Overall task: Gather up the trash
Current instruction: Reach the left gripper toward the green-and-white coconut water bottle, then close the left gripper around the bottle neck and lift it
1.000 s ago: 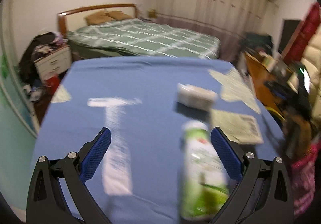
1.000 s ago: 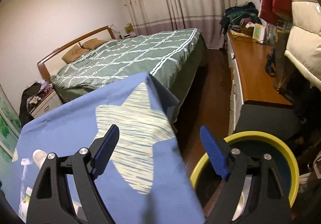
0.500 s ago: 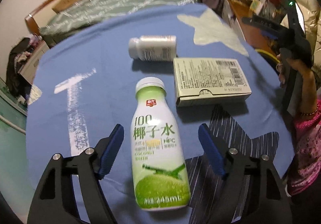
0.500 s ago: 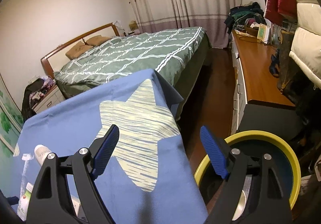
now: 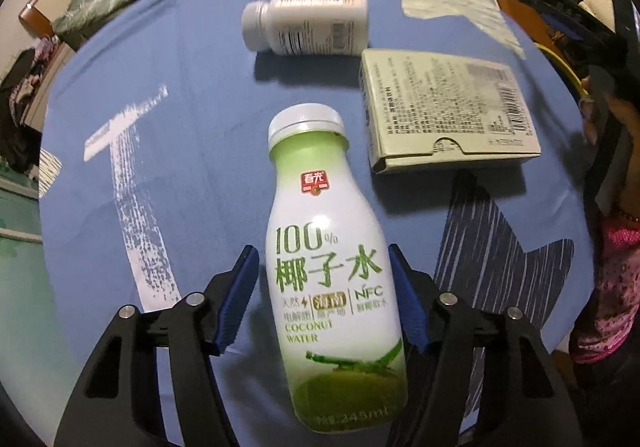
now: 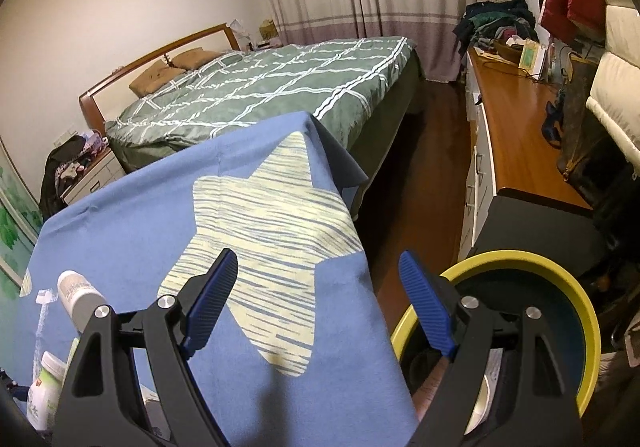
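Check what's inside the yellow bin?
The bin holds something white with printed text low down, too hidden to name. The right gripper and its frame cover most of the bottom.

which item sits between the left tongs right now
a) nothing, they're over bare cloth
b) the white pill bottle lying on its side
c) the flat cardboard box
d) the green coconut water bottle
d: in the left wrist view the coconut water bottle lies between the blue pads of the left tongs, while the white pill bottle and the cardboard box lie farther off on the blue cloth.
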The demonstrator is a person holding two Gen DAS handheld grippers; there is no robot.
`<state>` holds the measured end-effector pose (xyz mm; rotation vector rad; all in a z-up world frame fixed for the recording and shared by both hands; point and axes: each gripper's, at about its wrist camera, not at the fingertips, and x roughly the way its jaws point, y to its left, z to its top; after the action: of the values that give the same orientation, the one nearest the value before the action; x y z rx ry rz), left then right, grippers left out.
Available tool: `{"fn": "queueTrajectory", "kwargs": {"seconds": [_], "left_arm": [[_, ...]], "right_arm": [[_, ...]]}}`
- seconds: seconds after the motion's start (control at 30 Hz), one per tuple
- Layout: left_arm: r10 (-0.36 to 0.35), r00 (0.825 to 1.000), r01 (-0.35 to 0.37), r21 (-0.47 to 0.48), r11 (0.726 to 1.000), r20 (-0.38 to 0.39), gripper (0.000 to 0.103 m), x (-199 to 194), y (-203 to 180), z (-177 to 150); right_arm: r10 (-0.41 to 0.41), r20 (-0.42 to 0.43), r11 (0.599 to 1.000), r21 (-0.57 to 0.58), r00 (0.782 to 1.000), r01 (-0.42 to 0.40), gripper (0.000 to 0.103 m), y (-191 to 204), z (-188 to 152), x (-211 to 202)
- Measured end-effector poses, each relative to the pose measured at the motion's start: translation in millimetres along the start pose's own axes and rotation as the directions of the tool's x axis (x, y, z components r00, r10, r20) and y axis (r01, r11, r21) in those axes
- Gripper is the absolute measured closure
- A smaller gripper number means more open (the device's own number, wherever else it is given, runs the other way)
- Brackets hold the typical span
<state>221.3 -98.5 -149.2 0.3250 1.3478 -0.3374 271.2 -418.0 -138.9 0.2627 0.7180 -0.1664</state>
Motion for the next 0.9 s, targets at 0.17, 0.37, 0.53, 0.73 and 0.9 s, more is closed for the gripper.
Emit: {"fn": "queueTrajectory", "kwargs": {"seconds": [0.17, 0.37, 0.53, 0.73, 0.9], "left_arm": [[-0.022, 0.997, 0.021, -0.014, 1.000, -0.072, 0.050, 5, 6, 7], [-0.018, 0.998, 0.017, -0.018, 1.000, -0.058, 0.052, -4, 14, 8], [-0.015, 1.000, 0.015, 0.014, 1.000, 0.008, 0.052, -31, 8, 3], [-0.038, 0.997, 0.035, 0.045, 0.998, 0.070, 0.052, -59, -7, 2], [-0.087, 0.987, 0.071, 0.118, 0.990, 0.135, 0.052, -92, -30, 6]], "right_arm": [[0.008, -0.007, 1.000, -0.012, 1.000, -0.008, 0.024, 2, -1, 0], [0.021, -0.015, 1.000, -0.009, 1.000, -0.021, 0.024, 1, -2, 0], [0.029, -0.017, 1.000, -0.012, 0.999, -0.029, 0.024, 1, -1, -1], [0.049, -0.003, 0.999, -0.005, 0.999, -0.049, 0.024, -1, 0, -7], [0.061, 0.038, 0.998, -0.024, 0.997, -0.060, 0.024, -10, 0, -38]]}}
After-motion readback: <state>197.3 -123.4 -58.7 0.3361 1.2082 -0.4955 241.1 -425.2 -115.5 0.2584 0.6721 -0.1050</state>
